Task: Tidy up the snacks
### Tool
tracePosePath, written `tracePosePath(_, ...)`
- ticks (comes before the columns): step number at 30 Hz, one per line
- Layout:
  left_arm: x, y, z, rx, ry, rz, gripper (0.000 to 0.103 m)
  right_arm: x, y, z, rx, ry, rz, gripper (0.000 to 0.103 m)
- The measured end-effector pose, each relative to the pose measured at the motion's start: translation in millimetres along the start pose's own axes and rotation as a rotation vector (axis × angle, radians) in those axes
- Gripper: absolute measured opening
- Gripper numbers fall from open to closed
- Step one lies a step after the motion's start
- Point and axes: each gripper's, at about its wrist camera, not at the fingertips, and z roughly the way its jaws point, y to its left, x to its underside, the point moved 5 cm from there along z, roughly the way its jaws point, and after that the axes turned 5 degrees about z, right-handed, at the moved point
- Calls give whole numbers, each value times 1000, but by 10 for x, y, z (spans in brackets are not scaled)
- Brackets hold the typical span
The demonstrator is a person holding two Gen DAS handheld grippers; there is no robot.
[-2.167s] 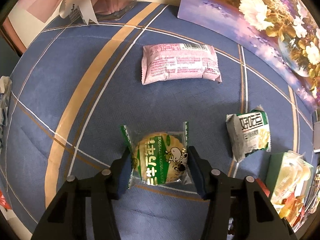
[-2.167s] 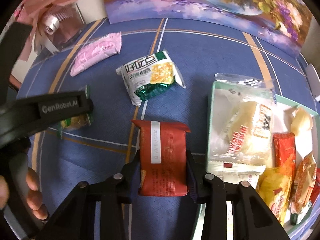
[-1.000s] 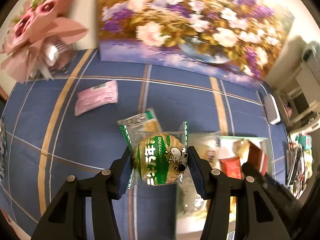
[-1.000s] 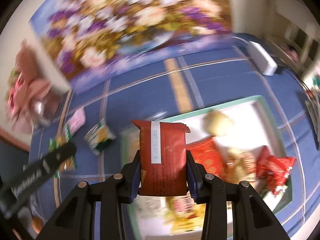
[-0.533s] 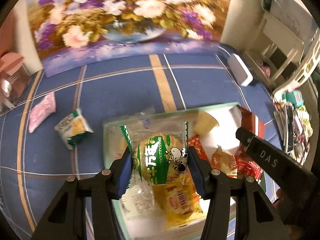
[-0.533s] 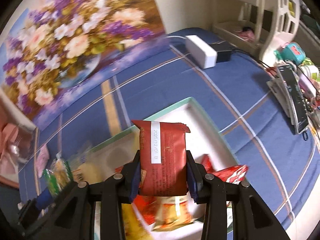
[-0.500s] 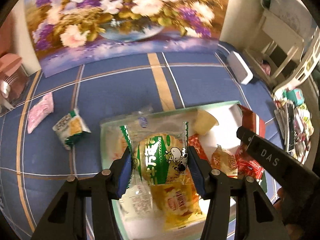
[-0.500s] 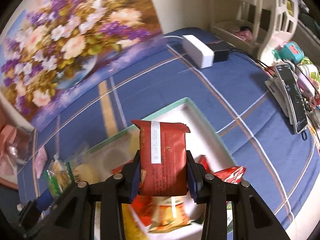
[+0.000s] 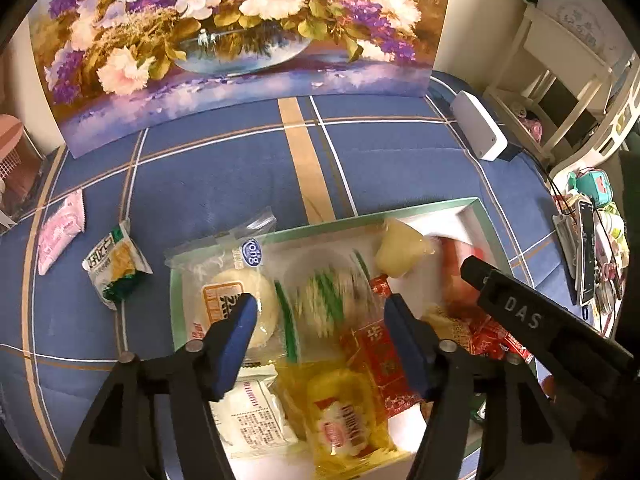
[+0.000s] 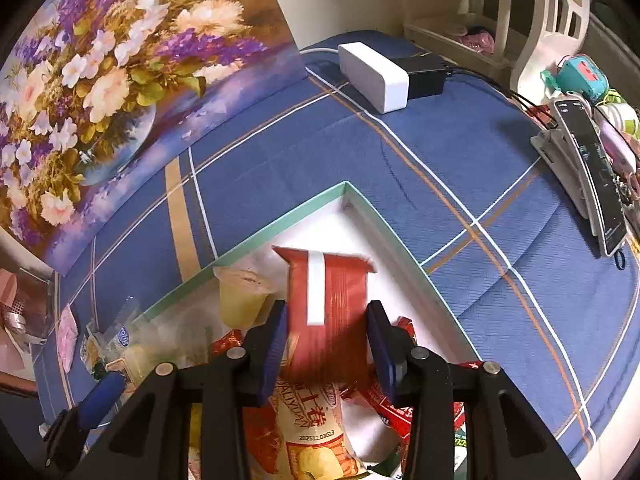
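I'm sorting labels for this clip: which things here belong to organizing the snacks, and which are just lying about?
Job: green-rimmed tray; red packet; green round-biscuit pack; pink packet; white-and-green packet.
Lying about: flower painting; white box; phone.

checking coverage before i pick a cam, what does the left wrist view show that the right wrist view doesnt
Only the left wrist view: the left gripper, jaws just opened, green-and-white packet blurred between its pads, apparently released.

Only the right wrist view: the right gripper around a blurred red packet, and a black adapter.

Both: the tray, the jelly cup, the white box.
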Motion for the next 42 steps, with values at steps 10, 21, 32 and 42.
tracePosePath(10,57,358,-188,-43,-12,-102,73,77,124,-35,-7,24,-20,68)
tracePosePath(21,238,1565,-357,-216,-12,-383,79,258,641,-143,-77,-1,-134,92)
tracePosePath(32,549,2514,-531,-314,-1,-568,80,565,1322,-374,-174,-16,-264,92)
tracePosePath(42,914,3095,-494,-288,34,-712,80,961,1891,-352,-256,34,-377,92)
